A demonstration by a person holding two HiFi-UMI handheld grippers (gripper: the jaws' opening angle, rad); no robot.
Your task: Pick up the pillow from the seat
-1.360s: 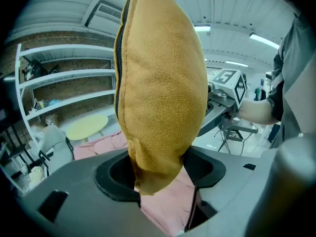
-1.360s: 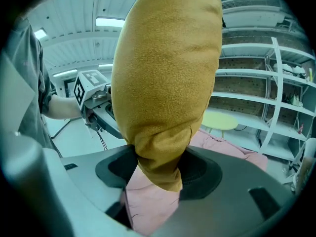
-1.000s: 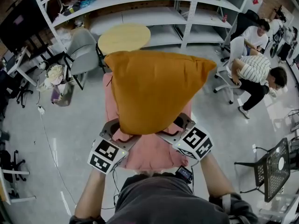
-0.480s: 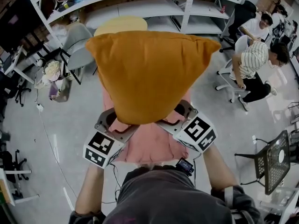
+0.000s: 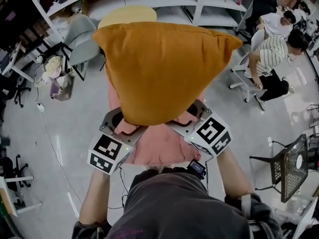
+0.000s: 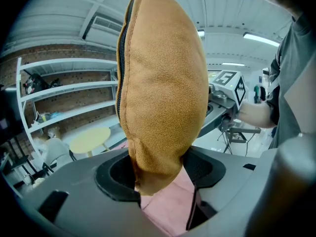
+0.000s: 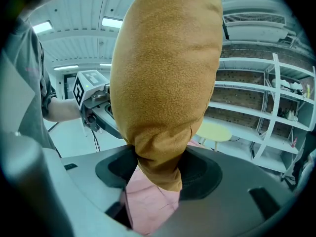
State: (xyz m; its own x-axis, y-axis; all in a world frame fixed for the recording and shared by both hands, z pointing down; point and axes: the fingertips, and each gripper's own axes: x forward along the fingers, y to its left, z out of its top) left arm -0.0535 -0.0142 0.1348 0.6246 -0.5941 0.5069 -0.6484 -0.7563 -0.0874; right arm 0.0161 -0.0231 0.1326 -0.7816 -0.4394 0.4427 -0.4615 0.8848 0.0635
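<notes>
A mustard-orange pillow (image 5: 162,68) hangs in the air above a pink seat (image 5: 157,146). My left gripper (image 5: 130,127) is shut on the pillow's lower left corner, and my right gripper (image 5: 185,119) is shut on its lower right corner. In the left gripper view the pillow (image 6: 160,88) stands edge-on, its zipper seam facing the shelves, pinched between the black pads (image 6: 205,169). The right gripper view has the pillow (image 7: 165,83) bunched between that gripper's pads (image 7: 197,174), with the pink seat (image 7: 143,204) below.
A round yellow table (image 5: 127,15) and a grey chair (image 5: 82,49) stand behind the seat, before white shelving (image 5: 199,4). Two people sit at the right (image 5: 271,54). A black mesh chair (image 5: 291,171) stands at the far right; office chairs line the left.
The pillow has risen a little and sits closer to the head camera, covering more of the seat and table. Both grippers keep their hold.
</notes>
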